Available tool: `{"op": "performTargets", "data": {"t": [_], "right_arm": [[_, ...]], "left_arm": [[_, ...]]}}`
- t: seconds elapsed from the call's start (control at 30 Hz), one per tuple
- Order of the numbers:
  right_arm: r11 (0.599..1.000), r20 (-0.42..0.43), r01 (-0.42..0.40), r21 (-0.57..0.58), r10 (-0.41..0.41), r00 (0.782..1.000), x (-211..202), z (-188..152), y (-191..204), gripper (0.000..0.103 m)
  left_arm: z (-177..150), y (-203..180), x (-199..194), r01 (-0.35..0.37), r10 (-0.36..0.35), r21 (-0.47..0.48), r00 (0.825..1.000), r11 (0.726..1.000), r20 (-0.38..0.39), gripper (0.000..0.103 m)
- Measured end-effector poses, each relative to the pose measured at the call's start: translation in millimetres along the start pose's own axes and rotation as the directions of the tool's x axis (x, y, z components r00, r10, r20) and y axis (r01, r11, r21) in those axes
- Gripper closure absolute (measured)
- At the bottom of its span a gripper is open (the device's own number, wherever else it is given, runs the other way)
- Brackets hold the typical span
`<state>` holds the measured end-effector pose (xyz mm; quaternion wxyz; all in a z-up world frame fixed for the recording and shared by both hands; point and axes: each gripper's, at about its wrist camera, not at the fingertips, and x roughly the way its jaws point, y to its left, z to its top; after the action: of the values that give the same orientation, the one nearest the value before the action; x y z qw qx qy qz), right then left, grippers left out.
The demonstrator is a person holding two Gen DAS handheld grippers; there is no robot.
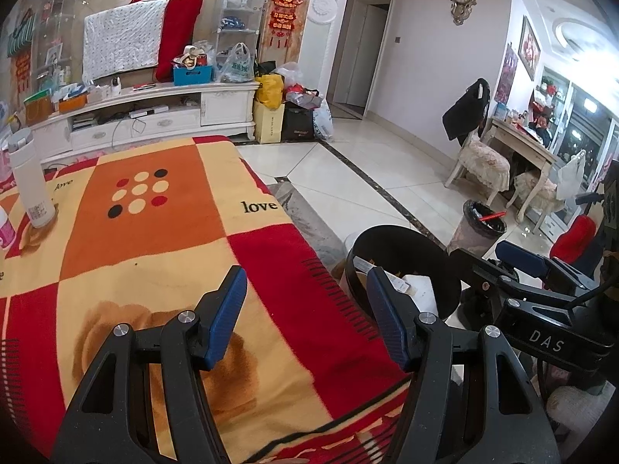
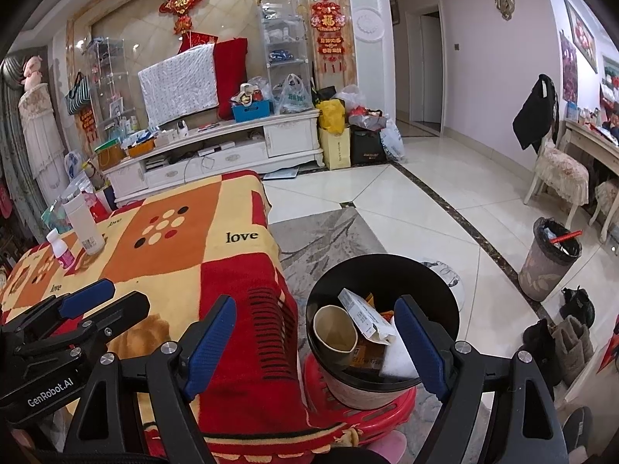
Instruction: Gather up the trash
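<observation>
Black bin [image 2: 381, 332] upright, mouth upward

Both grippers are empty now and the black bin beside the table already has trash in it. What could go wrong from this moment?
1. The black bin stands raised on a red stool; a nudge from the right gripper might tip it.
2. The carton and paper cup lie near the rim; more trash could spill.
3. Reaching across, the left gripper might topple the white bottle.
</observation>
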<state>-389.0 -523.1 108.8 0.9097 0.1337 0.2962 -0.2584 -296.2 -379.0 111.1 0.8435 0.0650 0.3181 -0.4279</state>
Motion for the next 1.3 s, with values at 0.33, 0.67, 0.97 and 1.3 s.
{"op": "performTargets", "data": {"t": [0.33,0.67,0.97,1.3], "right_arm": [[1.000,-0.003,0.001,0.002,-0.001,1.000,0.7,-0.1,0.0,0.021],[1.000,-0.008,0.001,0.005,-0.001,1.000,4.3,-1.9,-0.1,0.021],[1.000,-0.012,0.000,0.006,0.000,1.000,5.6,-4.9,0.1,0.021],[1.000,-0.019,0.003,0.011,-0.003,1.000,9.2,-9.3,-0.5,0.021]], "left_arm": [[-0.6,-0.3,-1.9,0.000,0.000,-0.002,1.000,1.000,-0.002,0.040],[-1.7,0.2,0.2,0.004,-0.004,-0.003,1.000,1.000,-0.010,0.040],[0.4,-1.8,3.2,0.008,-0.008,-0.001,1.000,1.000,-0.010,0.040],[0.9,-2.1,3.9,0.010,-0.010,-0.002,1.000,1.000,-0.012,0.040]]}}
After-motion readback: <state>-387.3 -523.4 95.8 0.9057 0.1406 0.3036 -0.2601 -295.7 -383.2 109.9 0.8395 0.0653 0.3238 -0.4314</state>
